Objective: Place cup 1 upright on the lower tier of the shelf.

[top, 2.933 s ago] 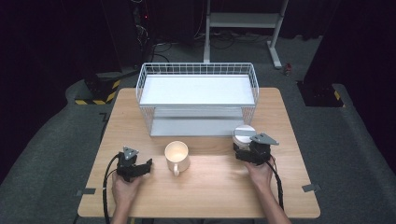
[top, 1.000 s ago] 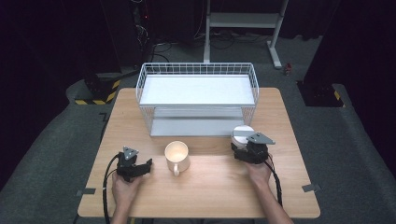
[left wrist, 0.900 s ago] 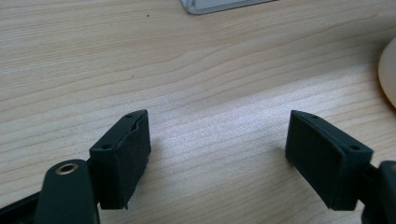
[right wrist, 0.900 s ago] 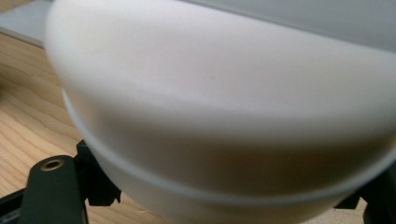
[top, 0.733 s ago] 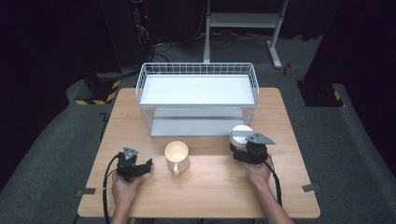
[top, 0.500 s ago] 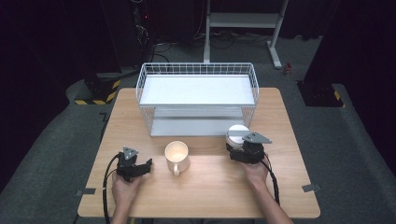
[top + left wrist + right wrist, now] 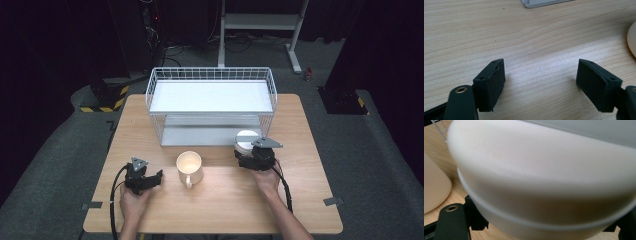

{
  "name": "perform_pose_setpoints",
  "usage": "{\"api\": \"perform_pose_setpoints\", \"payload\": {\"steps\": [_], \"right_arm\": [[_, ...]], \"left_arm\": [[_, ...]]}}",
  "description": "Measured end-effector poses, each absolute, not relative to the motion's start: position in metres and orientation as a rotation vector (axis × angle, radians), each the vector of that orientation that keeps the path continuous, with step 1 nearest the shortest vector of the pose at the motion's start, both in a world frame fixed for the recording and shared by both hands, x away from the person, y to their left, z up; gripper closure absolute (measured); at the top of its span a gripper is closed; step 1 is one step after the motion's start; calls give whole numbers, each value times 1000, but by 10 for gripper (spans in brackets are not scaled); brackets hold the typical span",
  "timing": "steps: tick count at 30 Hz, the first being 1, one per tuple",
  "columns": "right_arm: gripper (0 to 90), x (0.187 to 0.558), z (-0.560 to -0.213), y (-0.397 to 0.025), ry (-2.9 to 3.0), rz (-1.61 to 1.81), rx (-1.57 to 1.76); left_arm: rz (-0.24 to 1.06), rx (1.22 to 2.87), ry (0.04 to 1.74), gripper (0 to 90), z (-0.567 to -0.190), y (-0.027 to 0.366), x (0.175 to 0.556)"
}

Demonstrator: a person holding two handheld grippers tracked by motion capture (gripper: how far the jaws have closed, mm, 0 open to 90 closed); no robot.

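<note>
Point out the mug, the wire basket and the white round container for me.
mug [image 7: 189, 163], high view, on its inside near the rim.
wire basket [image 7: 212, 73], high view, on its far rim.
white round container [image 7: 544, 182], right gripper view, on its side wall.

A white wire basket rack [image 7: 210, 102] with two shelves stands at the far middle of the wooden counter [image 7: 300, 200]. A cream mug [image 7: 189, 167] sits in front of it, a white round container [image 7: 246, 141] nearby.
</note>
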State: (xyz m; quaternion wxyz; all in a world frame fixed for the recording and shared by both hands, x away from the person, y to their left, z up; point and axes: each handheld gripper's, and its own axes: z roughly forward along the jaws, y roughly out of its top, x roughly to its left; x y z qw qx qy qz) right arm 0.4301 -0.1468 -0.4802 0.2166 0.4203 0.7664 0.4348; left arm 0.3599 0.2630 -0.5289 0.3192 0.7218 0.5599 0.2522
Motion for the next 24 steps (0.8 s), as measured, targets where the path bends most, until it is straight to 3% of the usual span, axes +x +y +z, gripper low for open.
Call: {"api": "perform_pose_setpoints", "payload": {"steps": [24], "right_arm": [[189, 459, -467, -124, 2104, 1207, 1194]], "left_arm": [[663, 1898, 1471, 237, -529, 263, 360]]}}
